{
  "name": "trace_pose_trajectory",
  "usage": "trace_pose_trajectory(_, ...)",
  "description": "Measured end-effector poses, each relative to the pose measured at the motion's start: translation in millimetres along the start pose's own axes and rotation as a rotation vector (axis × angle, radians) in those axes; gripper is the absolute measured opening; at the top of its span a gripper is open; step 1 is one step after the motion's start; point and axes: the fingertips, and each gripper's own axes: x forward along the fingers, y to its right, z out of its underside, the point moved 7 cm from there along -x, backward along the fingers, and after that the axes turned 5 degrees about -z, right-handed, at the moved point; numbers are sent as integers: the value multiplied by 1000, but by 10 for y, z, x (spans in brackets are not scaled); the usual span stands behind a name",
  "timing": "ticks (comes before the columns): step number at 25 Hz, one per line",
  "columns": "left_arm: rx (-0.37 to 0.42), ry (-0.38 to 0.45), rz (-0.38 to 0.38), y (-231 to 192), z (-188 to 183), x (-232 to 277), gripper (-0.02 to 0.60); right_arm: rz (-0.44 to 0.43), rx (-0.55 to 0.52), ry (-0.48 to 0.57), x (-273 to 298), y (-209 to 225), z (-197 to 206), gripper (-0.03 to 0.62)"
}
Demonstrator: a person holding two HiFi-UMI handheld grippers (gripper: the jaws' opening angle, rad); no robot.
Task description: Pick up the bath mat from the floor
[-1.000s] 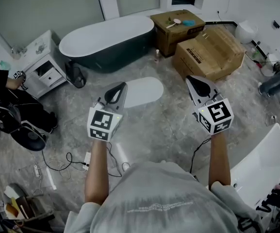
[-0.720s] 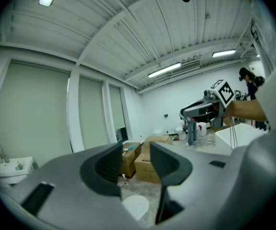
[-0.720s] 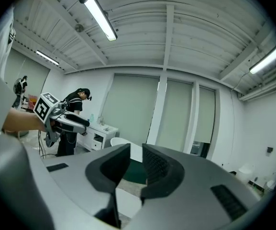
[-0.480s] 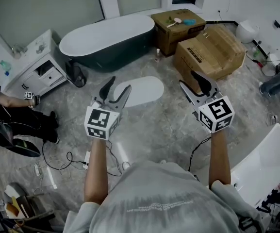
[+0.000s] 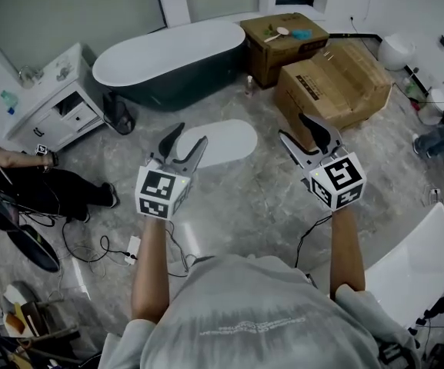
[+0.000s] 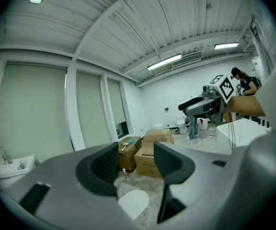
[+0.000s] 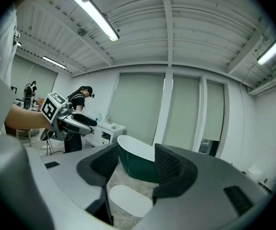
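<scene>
A white oval bath mat point(image 5: 223, 142) lies flat on the grey marbled floor in front of the dark bathtub point(image 5: 168, 64). It also shows low between the jaws in the left gripper view as the bath mat point(image 6: 134, 203) and in the right gripper view as the bath mat point(image 7: 129, 200). My left gripper point(image 5: 181, 144) hangs open above the mat's near left end. My right gripper point(image 5: 303, 135) is open too, held right of the mat. Neither touches it and nothing is between the jaws.
Two cardboard boxes point(image 5: 335, 83) stand at the back right. A white cabinet point(image 5: 56, 102) and a seated person's legs point(image 5: 48, 187) are at the left. Cables point(image 5: 133, 246) trail on the floor near my feet. A white tub edge point(image 5: 414, 252) sits at the right.
Both grippers have opened from shut. They shifted slightly toward the mat, and the person at the left pulled their legs back.
</scene>
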Motion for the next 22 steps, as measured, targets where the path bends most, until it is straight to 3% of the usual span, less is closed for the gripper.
trace_pose_trajectory(7, 4, -69, 7, 367, 59, 330, 210, -9, 17, -10, -85, 363, 220, 229)
trace_pose_trajectory(10, 9, -62, 4, 376, 47, 513, 207, 12, 34, -8, -57, 521, 300, 229)
trace_pose_trajectory(15, 36, -62, -17, 209, 17, 949, 206, 64, 37, -15, 89, 886, 378, 229)
trace_pose_trajectory(22, -1, -56, -3, -341, 257, 1732, 206, 104, 68, -32, 742, 1462, 532, 229)
